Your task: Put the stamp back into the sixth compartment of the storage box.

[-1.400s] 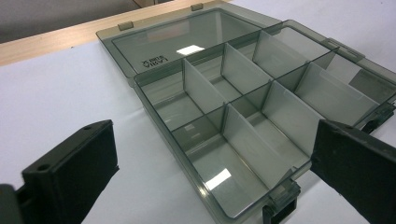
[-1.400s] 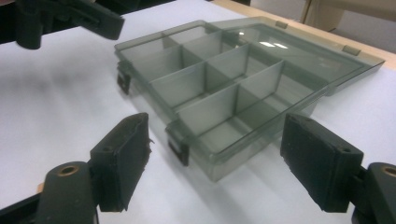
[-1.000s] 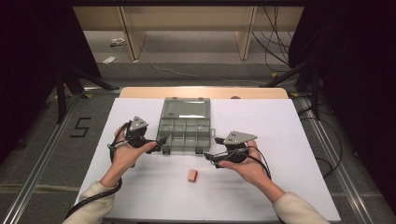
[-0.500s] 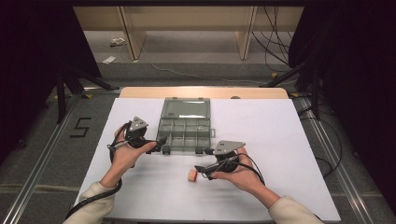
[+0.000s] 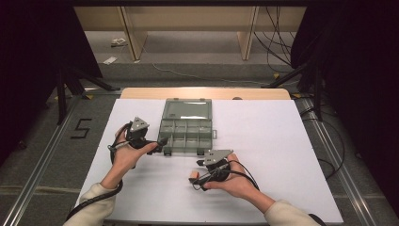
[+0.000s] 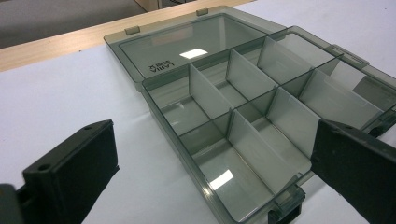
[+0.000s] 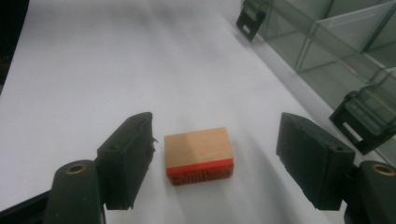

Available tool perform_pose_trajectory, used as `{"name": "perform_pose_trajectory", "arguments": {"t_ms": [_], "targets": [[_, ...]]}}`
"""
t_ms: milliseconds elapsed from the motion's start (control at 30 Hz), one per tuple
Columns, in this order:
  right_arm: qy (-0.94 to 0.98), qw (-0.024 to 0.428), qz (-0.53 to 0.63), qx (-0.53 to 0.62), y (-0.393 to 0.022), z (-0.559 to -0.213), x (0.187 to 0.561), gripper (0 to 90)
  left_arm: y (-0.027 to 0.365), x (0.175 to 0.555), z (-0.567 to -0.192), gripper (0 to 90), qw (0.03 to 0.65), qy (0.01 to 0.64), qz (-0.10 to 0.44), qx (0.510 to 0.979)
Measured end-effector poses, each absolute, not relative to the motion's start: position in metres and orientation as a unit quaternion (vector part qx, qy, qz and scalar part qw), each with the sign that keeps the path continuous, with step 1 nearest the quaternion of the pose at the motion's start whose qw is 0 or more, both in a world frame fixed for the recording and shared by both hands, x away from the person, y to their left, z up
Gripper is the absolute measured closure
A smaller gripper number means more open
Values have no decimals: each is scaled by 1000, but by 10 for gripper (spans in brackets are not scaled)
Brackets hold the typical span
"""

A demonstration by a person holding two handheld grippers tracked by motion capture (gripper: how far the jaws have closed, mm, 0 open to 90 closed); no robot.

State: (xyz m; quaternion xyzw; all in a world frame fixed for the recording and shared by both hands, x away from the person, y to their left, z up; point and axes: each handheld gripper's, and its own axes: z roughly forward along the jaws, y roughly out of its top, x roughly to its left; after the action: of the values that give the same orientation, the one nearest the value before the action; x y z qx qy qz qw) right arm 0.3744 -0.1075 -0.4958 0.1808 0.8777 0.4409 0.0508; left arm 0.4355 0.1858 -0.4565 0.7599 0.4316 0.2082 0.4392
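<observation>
A wooden stamp (image 7: 199,155), lower centre of the frame, is straddled by the right gripper (image 7: 219,156), jaws apart; the left gripper (image 6: 210,163) is likewise spread. An off-centre squeeze could twist it free.

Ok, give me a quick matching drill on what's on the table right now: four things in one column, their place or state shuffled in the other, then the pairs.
1. wooden stamp block
2. compartment box
3. left gripper
4. right gripper

A. lid laid flat open, compartments empty
B. open, at the box's near left corner
C. lying on the white table between open jaws, ungripped
D. open, either side of the block

Pairs: 1-C, 2-A, 3-B, 4-D
</observation>
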Motion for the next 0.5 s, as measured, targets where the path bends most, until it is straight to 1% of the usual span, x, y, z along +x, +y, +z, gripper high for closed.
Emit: {"name": "perform_pose_trajectory", "arguments": {"t_ms": [100,500], "targets": [[884,52,431,176,-105,-497,374,317,186,435,-457,1,439,432,208,760],[897,54,410,156,-99,-499,372,380,186,436,-457,1,438,432,210,760]]}}
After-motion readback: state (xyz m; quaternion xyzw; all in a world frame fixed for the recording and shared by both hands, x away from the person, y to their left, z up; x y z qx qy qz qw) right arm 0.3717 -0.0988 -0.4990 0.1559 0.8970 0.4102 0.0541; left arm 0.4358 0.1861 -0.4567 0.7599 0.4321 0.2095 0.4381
